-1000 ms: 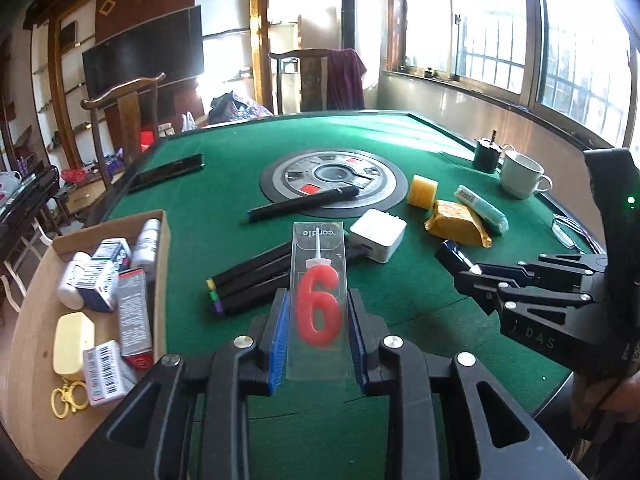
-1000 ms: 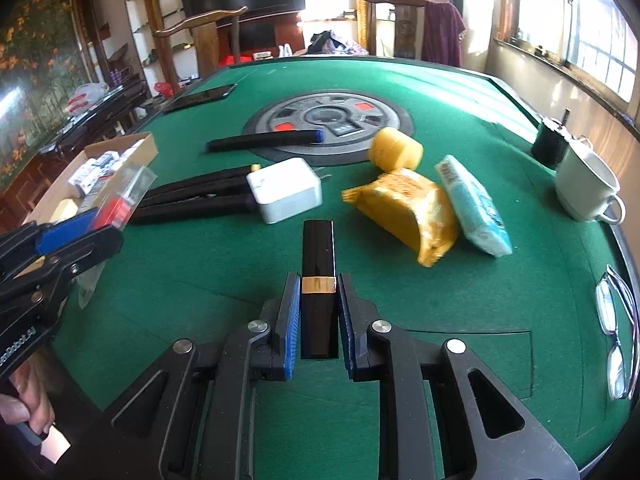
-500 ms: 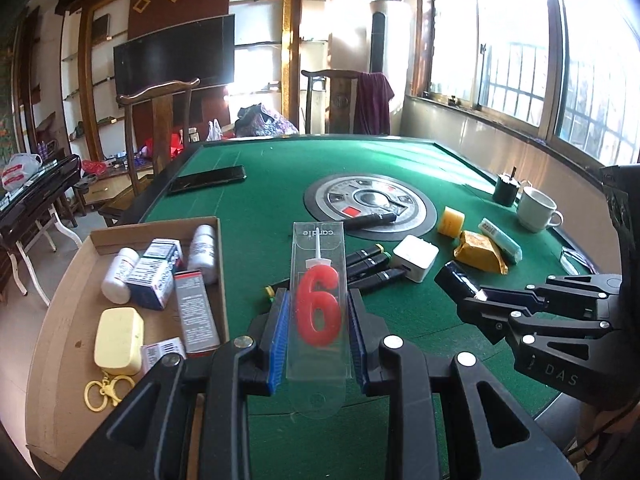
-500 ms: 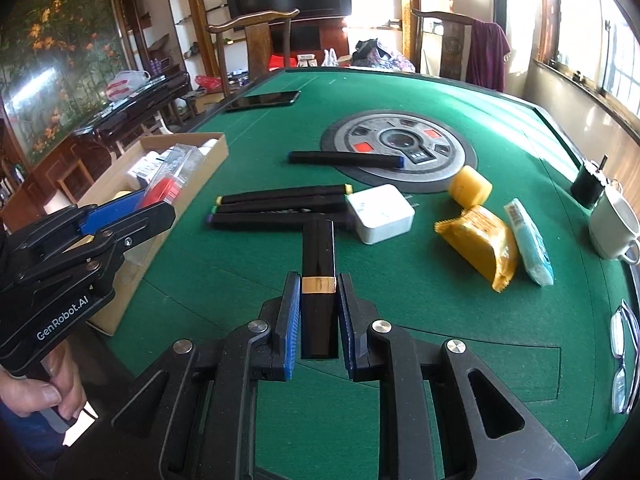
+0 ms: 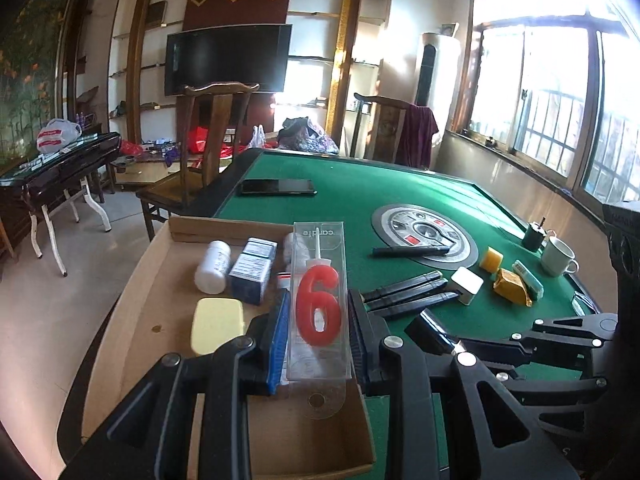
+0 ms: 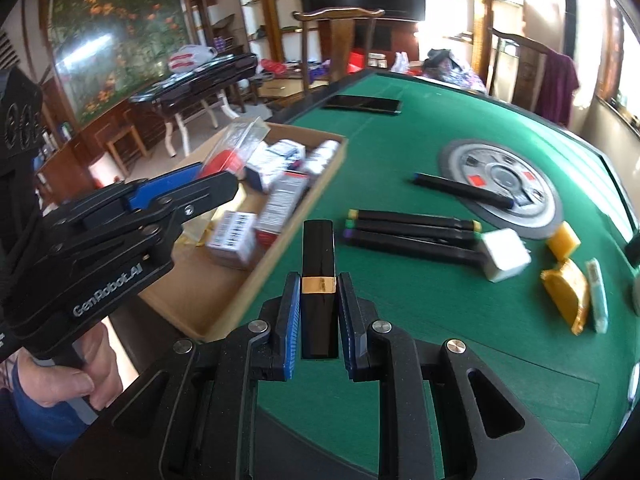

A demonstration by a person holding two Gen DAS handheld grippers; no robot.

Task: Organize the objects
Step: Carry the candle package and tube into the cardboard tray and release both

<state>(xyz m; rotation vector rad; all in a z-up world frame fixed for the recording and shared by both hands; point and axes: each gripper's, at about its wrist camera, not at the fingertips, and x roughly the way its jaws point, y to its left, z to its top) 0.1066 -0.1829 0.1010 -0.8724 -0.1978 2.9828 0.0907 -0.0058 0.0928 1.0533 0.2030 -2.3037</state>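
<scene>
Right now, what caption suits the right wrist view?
Right tongs grip a black lipstick tube above green table, beside cardboard box.

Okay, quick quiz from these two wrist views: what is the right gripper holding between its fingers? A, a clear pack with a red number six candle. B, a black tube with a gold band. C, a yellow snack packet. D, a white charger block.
B: in the right wrist view, the right gripper is shut on the black tube with a gold band; the candle pack is in the left gripper.
</scene>
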